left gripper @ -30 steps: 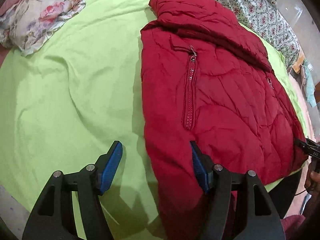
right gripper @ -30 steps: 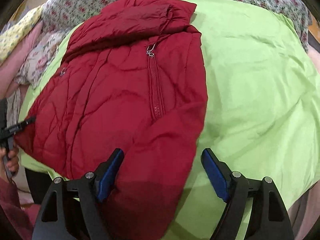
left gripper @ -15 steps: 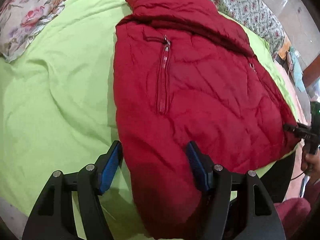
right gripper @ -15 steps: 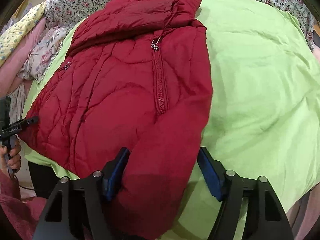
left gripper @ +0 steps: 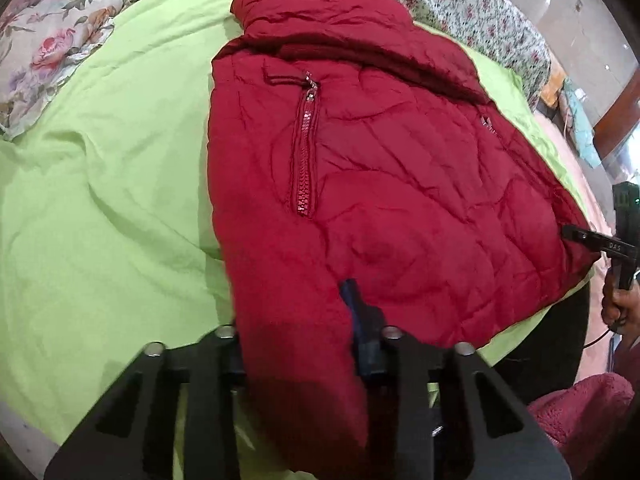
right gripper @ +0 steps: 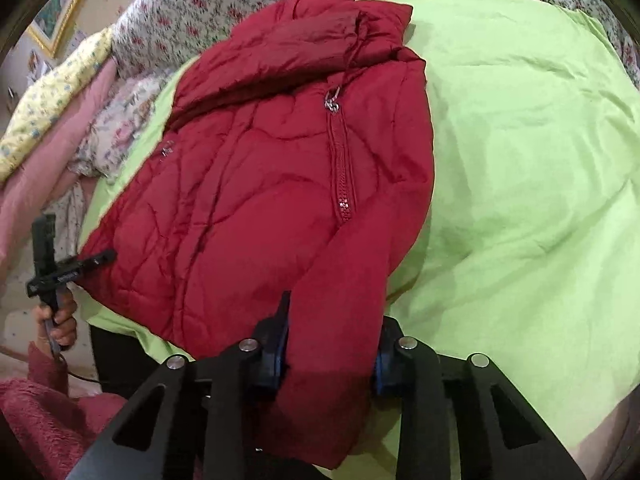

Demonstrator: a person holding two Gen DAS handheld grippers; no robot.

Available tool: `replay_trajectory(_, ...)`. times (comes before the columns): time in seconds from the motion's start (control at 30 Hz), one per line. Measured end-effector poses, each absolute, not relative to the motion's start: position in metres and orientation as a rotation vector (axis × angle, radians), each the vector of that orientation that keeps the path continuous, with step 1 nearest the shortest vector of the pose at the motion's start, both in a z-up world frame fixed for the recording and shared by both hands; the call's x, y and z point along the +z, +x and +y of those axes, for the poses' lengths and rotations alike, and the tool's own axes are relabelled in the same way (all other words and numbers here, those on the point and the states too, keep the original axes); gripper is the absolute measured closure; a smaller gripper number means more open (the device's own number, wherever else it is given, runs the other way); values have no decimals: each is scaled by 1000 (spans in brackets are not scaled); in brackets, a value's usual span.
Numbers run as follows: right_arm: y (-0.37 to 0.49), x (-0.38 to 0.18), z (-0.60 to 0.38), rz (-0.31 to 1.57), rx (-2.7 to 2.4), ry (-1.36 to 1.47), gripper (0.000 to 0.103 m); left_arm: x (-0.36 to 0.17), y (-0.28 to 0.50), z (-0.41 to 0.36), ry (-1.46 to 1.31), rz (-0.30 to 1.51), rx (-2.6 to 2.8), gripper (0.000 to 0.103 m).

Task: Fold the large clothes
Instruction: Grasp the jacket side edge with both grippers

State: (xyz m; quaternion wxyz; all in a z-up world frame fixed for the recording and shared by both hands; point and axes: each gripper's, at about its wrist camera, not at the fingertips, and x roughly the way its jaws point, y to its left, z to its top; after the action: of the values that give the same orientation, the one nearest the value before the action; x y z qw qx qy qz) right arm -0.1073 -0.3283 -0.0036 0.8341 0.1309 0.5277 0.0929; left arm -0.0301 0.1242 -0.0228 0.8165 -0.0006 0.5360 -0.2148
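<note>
A red quilted jacket lies spread on a lime-green sheet, collar at the far end and zip pockets facing up. My left gripper is closing on the jacket's near left corner. Red fabric fills the gap between its blue pads. In the right wrist view the same jacket has its near right corner bunched between the closing jaws of my right gripper. Each wrist view also shows the other gripper at the opposite corner: the right gripper and the left gripper.
Floral bedding runs along the far side of the bed and a flowered pillow lies at the far left. A hand and a fuzzy maroon sleeve show at the bed's near edge. Green sheet stretches to the jacket's right.
Both grippers have gone from wide open to closed around the jacket's near corners. The left gripper shifted over the fabric, which now sits bunched between its pads.
</note>
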Motion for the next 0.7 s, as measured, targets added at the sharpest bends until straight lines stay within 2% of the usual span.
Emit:
replay_trajectory(0.17,-111,4,-331,1040,250,359,77,-3,-36,120,-24,1050,-472,87)
replay_trajectory(0.7,-94,45,-346,749,409,510,81,62,-4,117,-169,832,-488,88)
